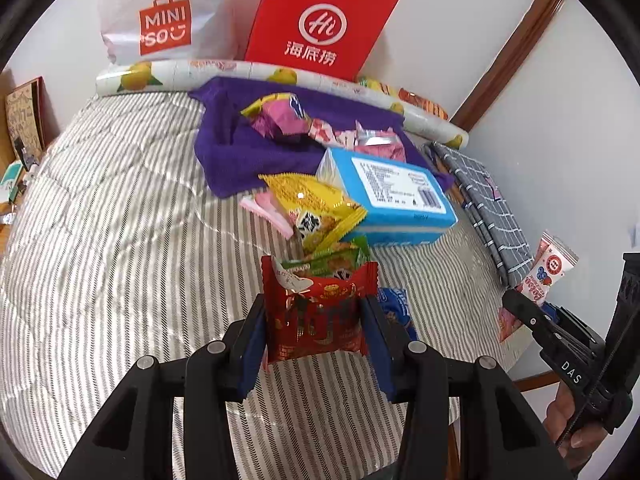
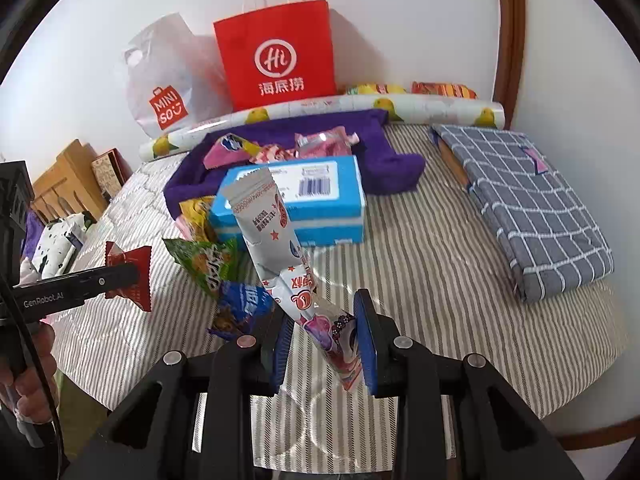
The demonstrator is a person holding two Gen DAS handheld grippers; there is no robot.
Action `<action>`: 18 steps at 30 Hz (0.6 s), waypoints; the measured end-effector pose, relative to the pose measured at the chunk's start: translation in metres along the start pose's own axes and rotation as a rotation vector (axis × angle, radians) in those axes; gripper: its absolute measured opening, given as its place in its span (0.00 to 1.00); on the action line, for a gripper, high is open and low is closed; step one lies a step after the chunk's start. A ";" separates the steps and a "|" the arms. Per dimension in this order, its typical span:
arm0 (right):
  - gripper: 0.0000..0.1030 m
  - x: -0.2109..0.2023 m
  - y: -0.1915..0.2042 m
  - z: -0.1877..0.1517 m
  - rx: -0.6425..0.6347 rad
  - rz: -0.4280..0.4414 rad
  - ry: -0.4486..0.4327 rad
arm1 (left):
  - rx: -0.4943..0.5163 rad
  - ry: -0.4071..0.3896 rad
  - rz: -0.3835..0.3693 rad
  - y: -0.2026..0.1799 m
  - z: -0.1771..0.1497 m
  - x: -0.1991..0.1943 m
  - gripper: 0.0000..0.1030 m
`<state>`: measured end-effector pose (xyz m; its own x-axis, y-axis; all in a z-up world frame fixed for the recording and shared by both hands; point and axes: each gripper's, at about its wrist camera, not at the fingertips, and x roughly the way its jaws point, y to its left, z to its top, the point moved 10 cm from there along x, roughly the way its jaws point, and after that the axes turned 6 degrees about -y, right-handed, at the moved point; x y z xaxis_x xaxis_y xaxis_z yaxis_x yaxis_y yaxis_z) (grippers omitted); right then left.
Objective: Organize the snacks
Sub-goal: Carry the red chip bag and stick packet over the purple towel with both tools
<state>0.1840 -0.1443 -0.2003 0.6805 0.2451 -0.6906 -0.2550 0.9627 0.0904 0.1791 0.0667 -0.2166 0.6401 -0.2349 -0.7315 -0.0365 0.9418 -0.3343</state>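
1. My left gripper (image 1: 318,320) is closed on a red snack packet (image 1: 320,312), both blue pads pressing its sides, and holds it up above the striped bed (image 1: 120,240).
2. My right gripper (image 2: 326,344) pinches the lower end of a long white stick packet (image 2: 276,240); the packet stands up tilted, its grey back toward the right wrist camera, its top leaning left in front of the blue box.
3. Each gripper shows in the other's view: the red packet sits clamped at the left edge of the right wrist view, and the white stick packet pokes up at the right edge of the left wrist view.
4. Just beyond my right gripper a dark blue snack packet (image 2: 240,304) lies on the bed, with a green snack packet (image 2: 208,264) touching it on the far side.
5. Past the green one a yellow snack packet (image 1: 316,208) leans against the blue box (image 2: 296,196), and a pink packet (image 1: 266,210) peeks out on its left.
6. The blue box lies flat, barcode label up, partly on a purple cloth (image 1: 228,148).
7. On the cloth behind the box sits a loose heap of pink wrapped snacks (image 1: 304,122).
8. To the right, well apart from the pile, a folded grey checked cloth (image 2: 528,208) rests on the bed.
9. Along the far edge of the bed lies a roll printed with lemons (image 2: 360,106).
10. Against the wall stand a white MINISO bag (image 1: 164,20) and a red paper bag (image 2: 276,52), side by side.
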 end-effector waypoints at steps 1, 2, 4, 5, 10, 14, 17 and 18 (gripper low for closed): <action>0.29 -0.001 0.002 0.002 -0.003 0.000 -0.005 | 0.000 -0.005 0.001 0.000 0.002 -0.002 0.42; 0.29 -0.003 0.003 0.003 -0.005 0.001 -0.008 | -0.001 -0.011 0.001 0.001 0.004 -0.004 0.42; 0.29 -0.005 0.007 0.007 -0.009 0.003 -0.015 | -0.005 -0.018 -0.002 0.002 0.007 -0.008 0.42; 0.29 -0.006 0.009 0.009 -0.011 0.003 -0.018 | -0.006 -0.021 -0.003 0.002 0.008 -0.010 0.42; 0.29 -0.011 0.014 0.017 -0.021 0.007 -0.034 | -0.014 -0.027 -0.003 0.004 0.014 -0.015 0.42; 0.29 -0.015 0.016 0.025 -0.025 0.007 -0.050 | -0.010 -0.040 -0.006 0.002 0.022 -0.020 0.42; 0.29 -0.018 0.018 0.032 -0.029 0.007 -0.061 | -0.004 -0.048 -0.007 0.000 0.028 -0.022 0.42; 0.29 -0.019 0.018 0.035 -0.031 0.008 -0.068 | -0.003 -0.051 -0.008 -0.001 0.030 -0.023 0.42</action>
<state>0.1902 -0.1273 -0.1605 0.7230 0.2610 -0.6397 -0.2814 0.9569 0.0724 0.1871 0.0783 -0.1819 0.6783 -0.2296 -0.6980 -0.0335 0.9393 -0.3415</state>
